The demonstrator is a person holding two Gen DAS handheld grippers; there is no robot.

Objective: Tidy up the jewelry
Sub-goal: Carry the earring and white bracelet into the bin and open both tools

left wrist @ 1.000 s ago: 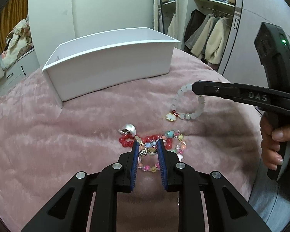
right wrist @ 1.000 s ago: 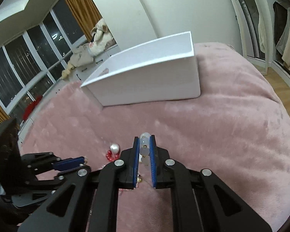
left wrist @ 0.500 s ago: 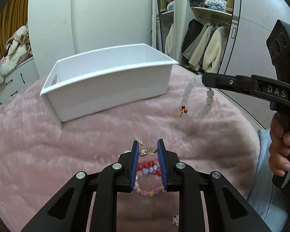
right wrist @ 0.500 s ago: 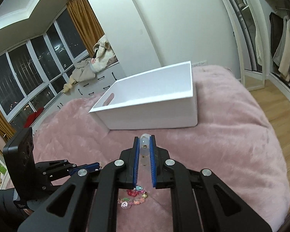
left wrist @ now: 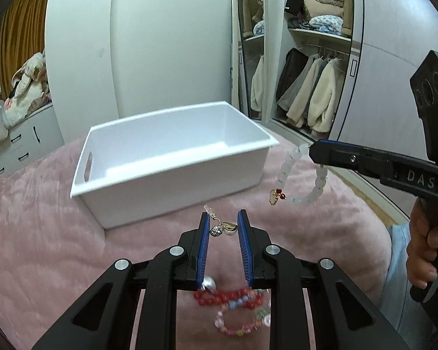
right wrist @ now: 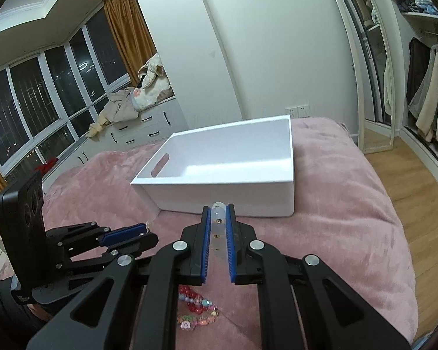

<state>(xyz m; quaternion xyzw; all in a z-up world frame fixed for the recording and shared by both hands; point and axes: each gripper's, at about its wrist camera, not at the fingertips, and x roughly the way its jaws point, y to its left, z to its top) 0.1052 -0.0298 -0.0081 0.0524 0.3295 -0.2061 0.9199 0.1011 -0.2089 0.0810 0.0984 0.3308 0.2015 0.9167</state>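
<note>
My left gripper is shut on a small earring with a silver sparkly ball and a gold heart, held in the air in front of the white box. My right gripper is shut on a white bead bracelet. In the left wrist view that bracelet hangs as a loop from the right gripper, to the right of the box. A red bead bracelet and a pastel one lie on the pink blanket below. The left gripper shows at the left in the right wrist view.
The box is open-topped with a handle slot and looks empty inside. A hand holds the right gripper's handle. Behind the bed are a standing mirror, an open wardrobe and white drawers under the window.
Both grippers have risen off the blanket, each with its piece. The earring has left the pile, the white bracelet now hangs free, and the box's inside has come into sight.
</note>
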